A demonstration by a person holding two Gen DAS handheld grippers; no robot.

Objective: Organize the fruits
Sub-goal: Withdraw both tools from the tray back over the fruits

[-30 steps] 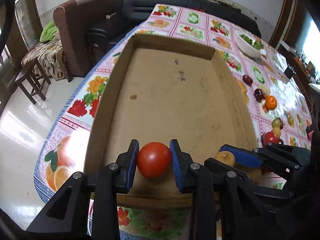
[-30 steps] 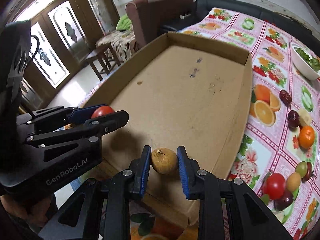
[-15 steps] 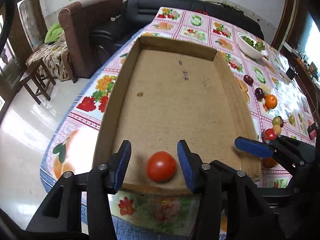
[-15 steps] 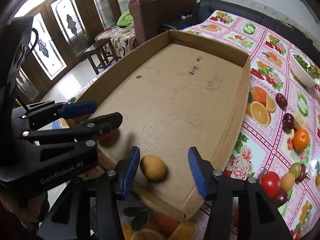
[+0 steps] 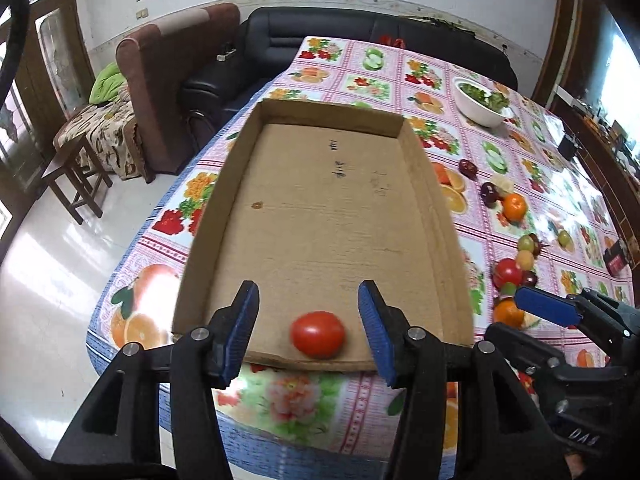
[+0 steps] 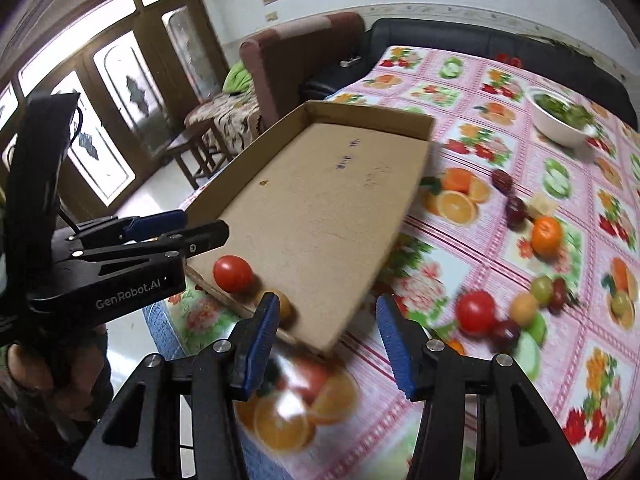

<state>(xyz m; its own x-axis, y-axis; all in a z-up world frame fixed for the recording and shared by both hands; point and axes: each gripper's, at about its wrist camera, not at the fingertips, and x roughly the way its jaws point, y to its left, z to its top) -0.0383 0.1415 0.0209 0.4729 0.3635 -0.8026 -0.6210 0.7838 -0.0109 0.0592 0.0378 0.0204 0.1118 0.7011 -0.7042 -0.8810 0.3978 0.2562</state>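
Left wrist: my left gripper [image 5: 308, 330] gaped wide, released; tomato [image 5: 317, 334] lay free in cardboard tray [image 5: 320, 216] by near wall.
Right wrist: my right gripper [image 6: 326, 330] spread, empty; brownish fruit [image 6: 282, 307] sat beside tomato [image 6: 233, 274].

Your right gripper [image 6: 326, 330] hangs with its blue pads spread wide and nothing between them, over the near corner of the cardboard tray [image 6: 404, 216]. Inside that tray, a red tomato [image 6: 233, 274] lies near the front wall, and a yellowish fruit [image 6: 283, 307] sits just beside it — partly hidden behind your left pad. Your left gripper [image 6: 182, 226] reaches in from the left above the tray's edge, its fingers apart. On the patterned tablecloth [image 6: 500, 128] to the right lie loose fruits — a second tomato [image 6: 476, 312], an orange [image 6: 546, 234], dark plums [image 6: 515, 210]. A white bowl [image 6: 560, 122] of greens stands farther back.
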